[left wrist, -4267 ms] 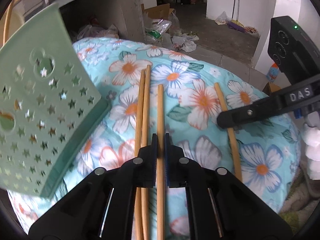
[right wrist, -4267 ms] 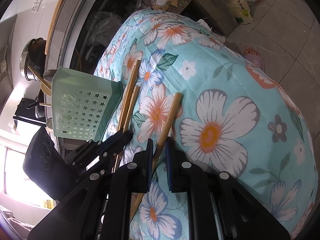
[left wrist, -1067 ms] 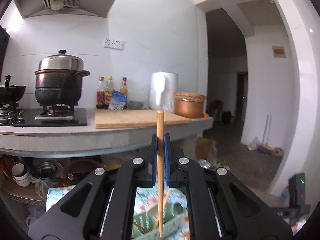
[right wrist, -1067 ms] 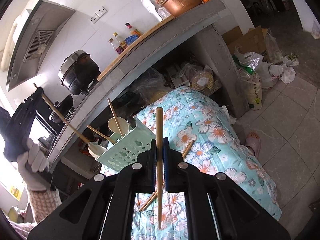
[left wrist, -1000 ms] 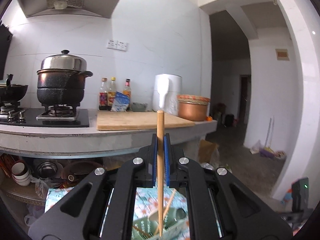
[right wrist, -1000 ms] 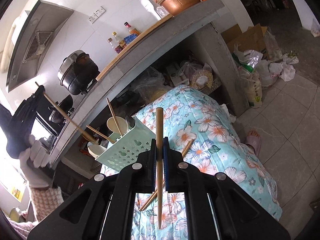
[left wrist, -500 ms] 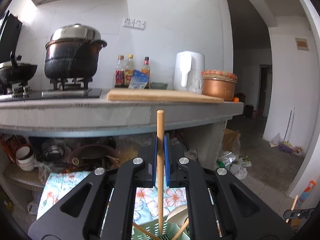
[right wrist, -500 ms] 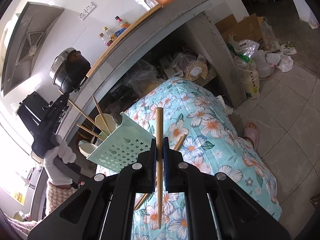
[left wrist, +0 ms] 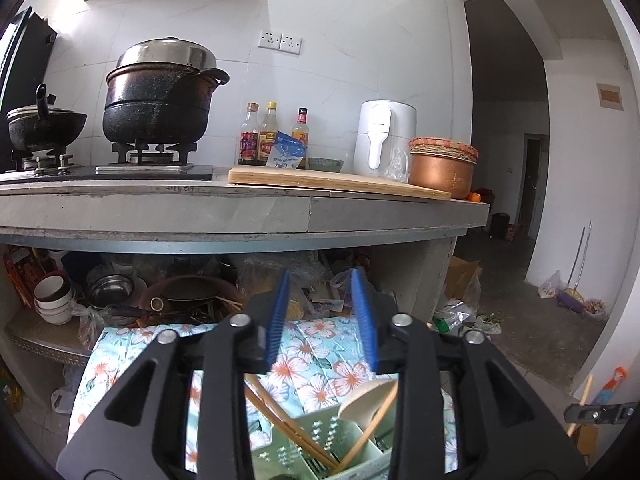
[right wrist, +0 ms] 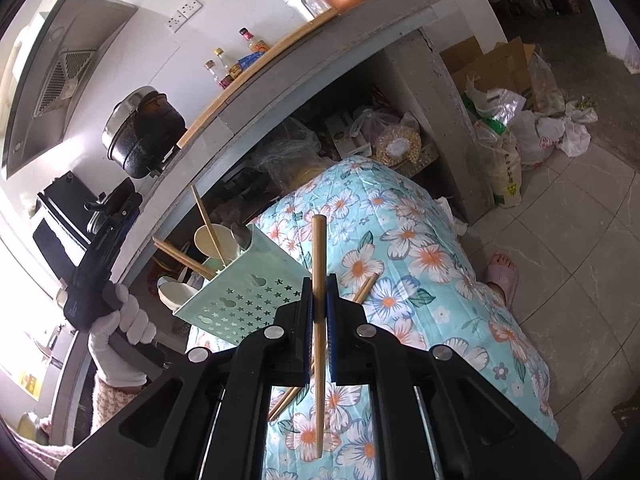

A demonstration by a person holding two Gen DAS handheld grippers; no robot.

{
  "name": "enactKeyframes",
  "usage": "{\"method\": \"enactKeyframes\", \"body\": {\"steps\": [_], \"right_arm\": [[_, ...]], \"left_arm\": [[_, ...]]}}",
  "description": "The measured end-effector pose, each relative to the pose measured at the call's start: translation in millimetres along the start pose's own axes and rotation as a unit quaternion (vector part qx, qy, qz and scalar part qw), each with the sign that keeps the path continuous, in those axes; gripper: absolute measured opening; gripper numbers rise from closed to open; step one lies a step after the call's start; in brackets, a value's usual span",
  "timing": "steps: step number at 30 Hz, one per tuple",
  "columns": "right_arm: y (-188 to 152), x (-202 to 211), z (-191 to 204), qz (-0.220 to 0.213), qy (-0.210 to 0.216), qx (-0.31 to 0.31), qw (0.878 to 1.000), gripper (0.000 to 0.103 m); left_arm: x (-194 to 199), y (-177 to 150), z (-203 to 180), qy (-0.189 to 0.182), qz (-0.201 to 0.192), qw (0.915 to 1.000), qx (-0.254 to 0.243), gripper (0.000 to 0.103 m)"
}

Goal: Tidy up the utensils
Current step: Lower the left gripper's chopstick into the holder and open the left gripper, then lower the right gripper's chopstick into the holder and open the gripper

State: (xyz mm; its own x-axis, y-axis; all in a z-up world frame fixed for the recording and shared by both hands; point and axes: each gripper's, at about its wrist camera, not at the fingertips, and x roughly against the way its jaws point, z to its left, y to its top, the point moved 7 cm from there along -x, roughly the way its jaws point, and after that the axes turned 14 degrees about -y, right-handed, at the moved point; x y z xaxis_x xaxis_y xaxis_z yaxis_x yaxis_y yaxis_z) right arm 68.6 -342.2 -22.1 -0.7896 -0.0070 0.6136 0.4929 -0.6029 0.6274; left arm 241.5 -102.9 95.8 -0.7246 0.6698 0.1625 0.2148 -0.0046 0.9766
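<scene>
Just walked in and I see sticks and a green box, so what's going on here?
A person with a gripper in each hand is sorting chopsticks into a green holder on a floral cloth. The left gripper hangs over the holder, its jaws opening with nothing between them. The right gripper is shut on one chopstick, held upright. Another chopstick lies on the cloth.
</scene>
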Motion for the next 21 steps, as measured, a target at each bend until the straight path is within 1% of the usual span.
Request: {"method": "enactKeyframes", "body": {"steps": [1, 3, 4, 6, 8, 12, 17, 21], "right_arm": [[1.5, 2.0, 2.5, -0.003, 0.0, 0.003, 1.0, 0.006], [6.7, 6.8, 8.5, -0.012, 0.001, 0.012, 1.0, 0.006], [10.3, 10.1, 12.0, -0.018, 0.002, 0.017, 1.0, 0.006], [19.9, 16.6, 21.0, -0.031, 0.007, 0.028, 0.999, 0.006], [31.9, 23.9, 32.1, -0.049, 0.011, 0.043, 0.998, 0.006], [61.0, 42.1, 59.9, -0.088, 0.033, 0.068, 0.993, 0.006], [104.9, 62.5, 109.6, -0.145, 0.075, 0.107, 0.981, 0.006], [127.2, 63.6, 146.8, -0.163, 0.104, 0.125, 0.973, 0.006]], "left_arm": [[5.1, -0.6, -1.3, -0.001, 0.0, 1.0, 0.001, 0.037], [15.5, -2.7, -5.3, -0.008, 0.004, 1.0, 0.003, 0.048], [20.3, -4.1, -7.7, -0.014, 0.007, 0.9999, 0.004, 0.05], [30.4, -8.8, -13.0, -0.025, 0.015, 0.9996, 0.005, 0.06], [42.2, -17.3, -19.5, -0.041, 0.027, 0.9988, 0.006, 0.065], [60.8, -37.9, -30.8, -0.067, 0.056, 0.9962, 0.005, 0.072], [80.0, -71.5, -43.7, -0.09, 0.098, 0.9911, 0.007, 0.076], [86.4, -95.5, -50.7, -0.094, 0.129, 0.9872, 0.008, 0.079]]}}
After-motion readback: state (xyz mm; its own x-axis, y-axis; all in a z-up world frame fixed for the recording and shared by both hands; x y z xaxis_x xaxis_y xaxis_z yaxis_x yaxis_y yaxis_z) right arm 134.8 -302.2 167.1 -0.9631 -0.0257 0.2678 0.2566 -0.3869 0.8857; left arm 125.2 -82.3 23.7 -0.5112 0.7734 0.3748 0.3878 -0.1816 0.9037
